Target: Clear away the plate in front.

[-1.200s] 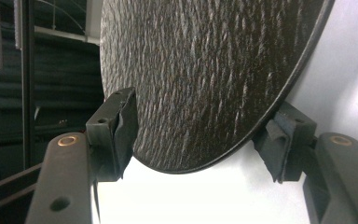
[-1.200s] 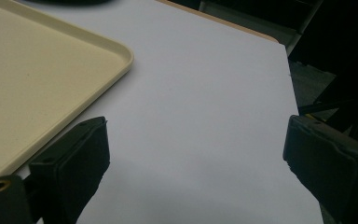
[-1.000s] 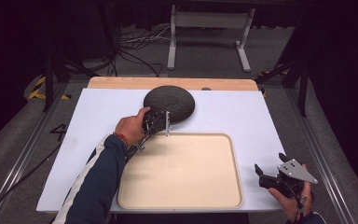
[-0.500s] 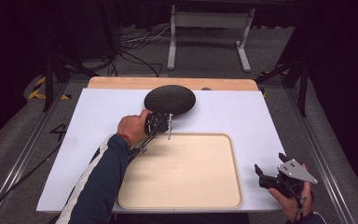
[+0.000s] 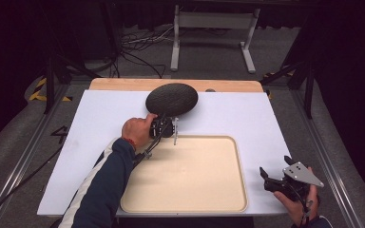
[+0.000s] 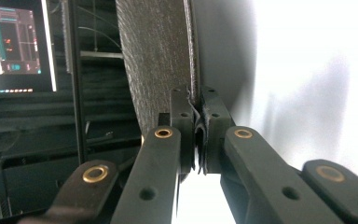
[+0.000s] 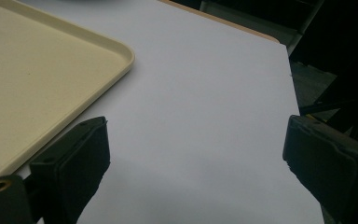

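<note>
A dark, round woven mat (image 5: 171,99), coarse and fibrous in texture, is lifted on edge above the far middle of the white table sheet (image 5: 71,142), just beyond the far rim of the cream tray (image 5: 240,161). The left gripper (image 5: 163,127), gripped by the person's left hand (image 5: 135,131) at the end of a dark sleeve with a white stripe, pinches the mat's near rim; in the left gripper view its black jaws are closed tight on the thin edge of the mat (image 6: 161,56), whose rough grey weave rises straight up between the pads (image 6: 182,116). The tray is a shallow, smooth, rounded-corner rectangle with a matte plastic look, lying flat on the sheet. A strip of pale wooden board (image 5: 123,84) shows along the table's far edge. At the near right corner, the right gripper (image 5: 273,183) sits in the right hand (image 5: 297,206), topped by a grey three-cornered plate; in the right gripper view its jaws stand wide apart over bare white sheet, holding nothing, beside the tray's corner (image 7: 121,56).
</note>
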